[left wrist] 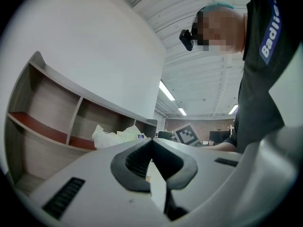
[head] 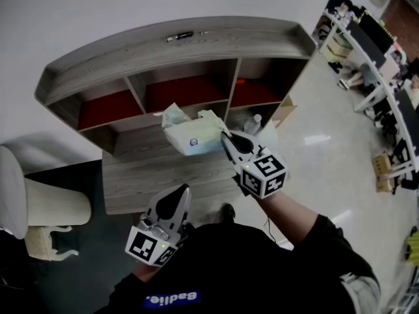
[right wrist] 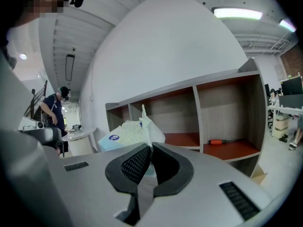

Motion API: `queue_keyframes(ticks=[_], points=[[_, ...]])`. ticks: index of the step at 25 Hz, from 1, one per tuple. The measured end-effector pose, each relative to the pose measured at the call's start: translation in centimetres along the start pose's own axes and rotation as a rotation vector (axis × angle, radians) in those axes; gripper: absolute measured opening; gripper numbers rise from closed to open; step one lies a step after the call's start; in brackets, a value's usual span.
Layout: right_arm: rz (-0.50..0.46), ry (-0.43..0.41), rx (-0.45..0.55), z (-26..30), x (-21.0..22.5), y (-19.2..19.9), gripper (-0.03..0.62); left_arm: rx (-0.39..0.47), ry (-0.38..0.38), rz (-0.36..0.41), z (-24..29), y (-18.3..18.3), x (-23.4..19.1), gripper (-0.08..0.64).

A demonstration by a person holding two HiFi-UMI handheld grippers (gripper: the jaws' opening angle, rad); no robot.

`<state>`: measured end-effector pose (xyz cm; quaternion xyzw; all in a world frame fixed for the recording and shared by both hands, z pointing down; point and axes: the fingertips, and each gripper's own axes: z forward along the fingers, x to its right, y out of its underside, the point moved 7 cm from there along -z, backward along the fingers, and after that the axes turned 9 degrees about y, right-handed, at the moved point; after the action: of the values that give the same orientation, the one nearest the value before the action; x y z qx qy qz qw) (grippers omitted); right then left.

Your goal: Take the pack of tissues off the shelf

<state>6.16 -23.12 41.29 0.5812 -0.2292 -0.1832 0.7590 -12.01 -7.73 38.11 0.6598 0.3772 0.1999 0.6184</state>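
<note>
Your right gripper (head: 226,138) is clamped on the wrapper flap of the pack of tissues (head: 192,137), which hangs before the wooden shelf (head: 163,44). The pack looks light and soft, and the flap may tear. Your left gripper (head: 181,193) is closed and empty.

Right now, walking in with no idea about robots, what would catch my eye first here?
The pale pack of tissues draws the eye first: the right gripper pinches its plastic wrapper, holding it in front of the wooden shelf with red compartment floors. The left gripper hangs lower, shut and empty, near the person's body. An orange-handled screwdriver lies in one red compartment.
</note>
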Motion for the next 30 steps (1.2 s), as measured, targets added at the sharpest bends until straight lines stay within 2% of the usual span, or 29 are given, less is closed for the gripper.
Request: queue_keyframes(ticks=[15,30], points=[[-0.041,-0.034,0.026,-4.5,-2.9,0.7,0.032,-0.006,0.010,0.002,-0.2,0.2,0.9,0.002],[-0.053,-0.073,0.033,-5.3,-3.9,1.1,0.032,-0.003,0.017,0.008,-0.2,0.3,1.3,0.002]])
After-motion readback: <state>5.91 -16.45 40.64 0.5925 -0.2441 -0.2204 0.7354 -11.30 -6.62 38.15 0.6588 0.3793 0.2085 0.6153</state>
